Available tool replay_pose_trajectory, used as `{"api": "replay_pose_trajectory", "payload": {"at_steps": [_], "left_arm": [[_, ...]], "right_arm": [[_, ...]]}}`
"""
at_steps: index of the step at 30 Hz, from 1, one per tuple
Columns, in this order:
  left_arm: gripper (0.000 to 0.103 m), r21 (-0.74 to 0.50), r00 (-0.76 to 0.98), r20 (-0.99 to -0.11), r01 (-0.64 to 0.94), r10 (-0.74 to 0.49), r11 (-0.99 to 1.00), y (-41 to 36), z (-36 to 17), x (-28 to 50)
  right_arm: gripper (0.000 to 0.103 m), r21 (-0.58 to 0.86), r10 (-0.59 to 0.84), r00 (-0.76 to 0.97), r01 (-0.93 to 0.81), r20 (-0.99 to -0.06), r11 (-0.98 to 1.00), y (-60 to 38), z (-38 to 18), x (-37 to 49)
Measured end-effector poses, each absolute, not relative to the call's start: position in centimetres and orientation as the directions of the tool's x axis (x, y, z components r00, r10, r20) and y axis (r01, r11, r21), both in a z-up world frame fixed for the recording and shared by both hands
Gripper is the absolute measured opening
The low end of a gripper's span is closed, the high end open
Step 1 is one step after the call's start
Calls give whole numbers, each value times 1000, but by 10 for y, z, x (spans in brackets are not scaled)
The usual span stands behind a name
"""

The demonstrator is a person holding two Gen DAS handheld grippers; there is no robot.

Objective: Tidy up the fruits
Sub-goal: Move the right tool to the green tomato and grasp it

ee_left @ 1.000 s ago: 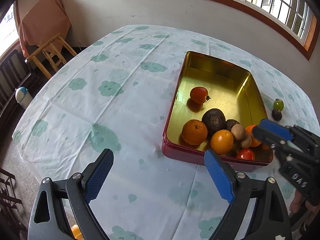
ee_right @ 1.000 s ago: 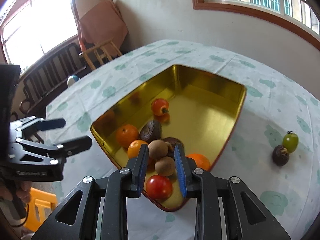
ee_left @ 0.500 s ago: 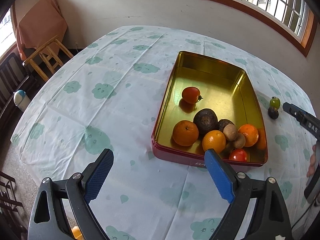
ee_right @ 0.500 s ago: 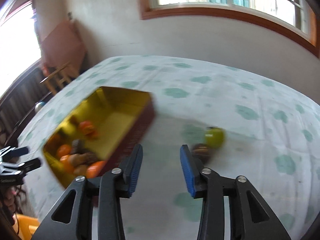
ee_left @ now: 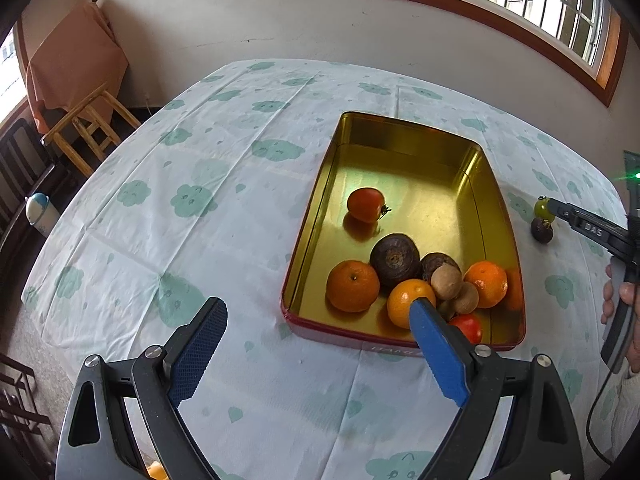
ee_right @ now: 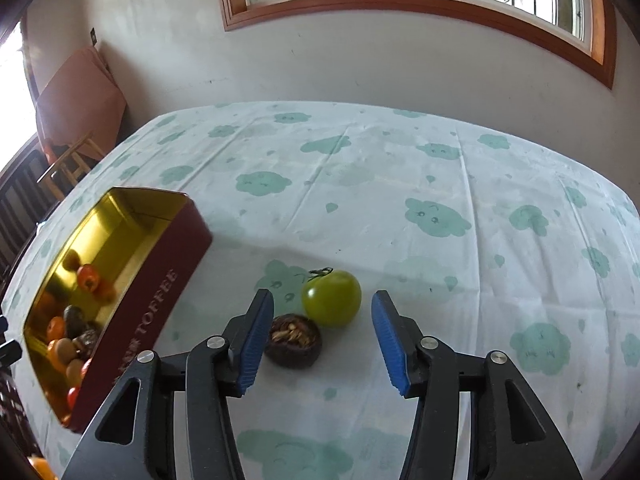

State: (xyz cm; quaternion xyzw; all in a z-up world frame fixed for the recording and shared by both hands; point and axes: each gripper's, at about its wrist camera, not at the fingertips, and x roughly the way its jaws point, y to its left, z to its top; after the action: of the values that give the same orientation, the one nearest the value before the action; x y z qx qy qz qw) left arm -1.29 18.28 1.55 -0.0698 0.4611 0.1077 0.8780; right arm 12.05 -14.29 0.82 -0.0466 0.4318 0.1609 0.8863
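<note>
A gold-lined red tin (ee_left: pixel 416 160) (ee_right: pixel 160 264) lies on the cloud-print tablecloth and holds oranges (ee_left: pixel 353 286), red tomatoes (ee_left: pixel 365 204), dark fruits (ee_left: pixel 394 255) and small brown ones (ee_left: pixel 446 281). Right of the tin, on the cloth, lie a green tomato (ee_right: pixel 331 298) (ee_left: pixel 541 208) and a dark brown fruit (ee_right: pixel 293 340) (ee_left: pixel 542 230). My right gripper (ee_right: pixel 322 316) hovers just short of these two, its jaws opening, nothing pressed between the pads. My left gripper (ee_left: pixel 320 316) stands open over the cloth at the tin's near left corner, holding nothing.
A wooden stool (ee_left: pixel 86 128) draped with an orange cloth stands beyond the table's far left edge. Dark chairs (ee_left: pixel 20 176) line the left side. A hand (ee_left: pixel 624 300) grips the right tool's handle at the far right of the left wrist view.
My right gripper swung right, away from the fruit in the tin to the two fruits on the cloth, and its jaws widened. The left gripper barely shifted.
</note>
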Motion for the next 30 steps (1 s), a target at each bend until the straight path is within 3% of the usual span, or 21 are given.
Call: {"api": "replay_pose_trajectory", "payload": {"at_steps": [11, 13, 16, 30], "left_arm": [[90, -10, 556, -825, -190, 100, 982, 155, 19, 8], [90, -6, 560, -824, -171, 92, 985, 147, 20, 11], [90, -6, 563, -823, -142, 76, 990, 136, 21, 16], [90, -41, 596, -800, 56, -67, 998, 60, 27, 33]], "right_arm": [[52, 80, 241, 528, -309, -814, 948, -143, -16, 148], [50, 85, 244, 522, -310, -817, 947, -143, -18, 150], [39, 94, 253, 511, -317, -822, 944, -142, -22, 151], [39, 22, 174, 616, -246, -768, 969, -183, -9, 112]]}}
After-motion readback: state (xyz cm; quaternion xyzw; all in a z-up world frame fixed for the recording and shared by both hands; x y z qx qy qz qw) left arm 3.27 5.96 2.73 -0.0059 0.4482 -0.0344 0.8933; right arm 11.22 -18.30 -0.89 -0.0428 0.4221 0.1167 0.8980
